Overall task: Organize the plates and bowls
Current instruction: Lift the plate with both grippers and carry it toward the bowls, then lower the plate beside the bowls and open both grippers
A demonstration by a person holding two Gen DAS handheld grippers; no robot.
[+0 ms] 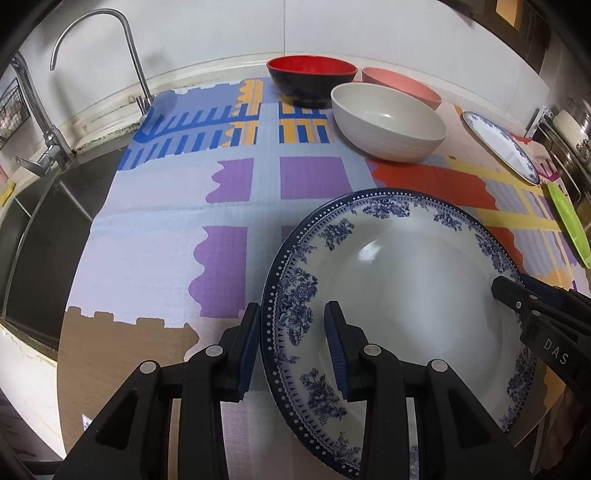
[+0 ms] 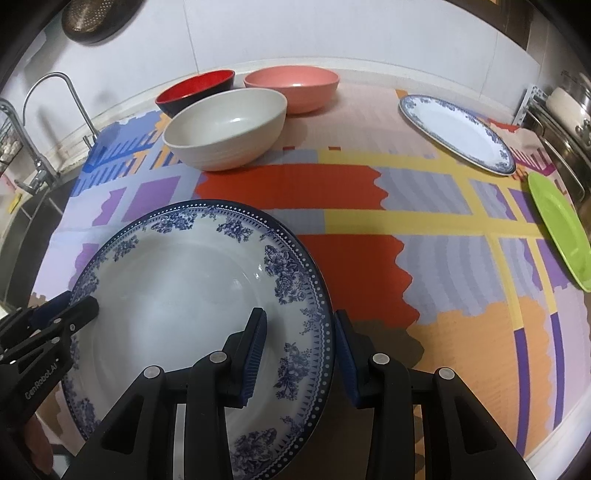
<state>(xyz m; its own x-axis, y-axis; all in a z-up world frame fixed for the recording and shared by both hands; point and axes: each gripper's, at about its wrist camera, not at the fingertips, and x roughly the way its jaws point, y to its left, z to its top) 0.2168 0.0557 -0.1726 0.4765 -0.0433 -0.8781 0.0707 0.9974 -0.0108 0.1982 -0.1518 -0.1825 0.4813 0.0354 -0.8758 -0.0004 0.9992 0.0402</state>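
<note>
A large white plate with a blue floral rim (image 1: 399, 280) (image 2: 177, 295) sits tilted over the patterned mat. My left gripper (image 1: 293, 350) straddles its left rim, one finger on each side with a gap. My right gripper (image 2: 301, 354) straddles its right rim the same way. Each gripper also shows at the plate's far edge in the other view: the right one (image 1: 517, 295), the left one (image 2: 74, 310). A white bowl (image 2: 225, 129), a red-and-black bowl (image 2: 195, 90) and a pink bowl (image 2: 291, 86) stand at the back. A second blue-rimmed plate (image 2: 458, 133) and a green plate (image 2: 561, 229) lie at the right.
A sink (image 1: 40, 236) with a tall faucet (image 1: 92, 55) lies left of the mat. Steel pots on a rack (image 2: 561, 110) stand at the far right. The tiled wall (image 2: 332, 33) runs behind the bowls. The counter's front edge is near me.
</note>
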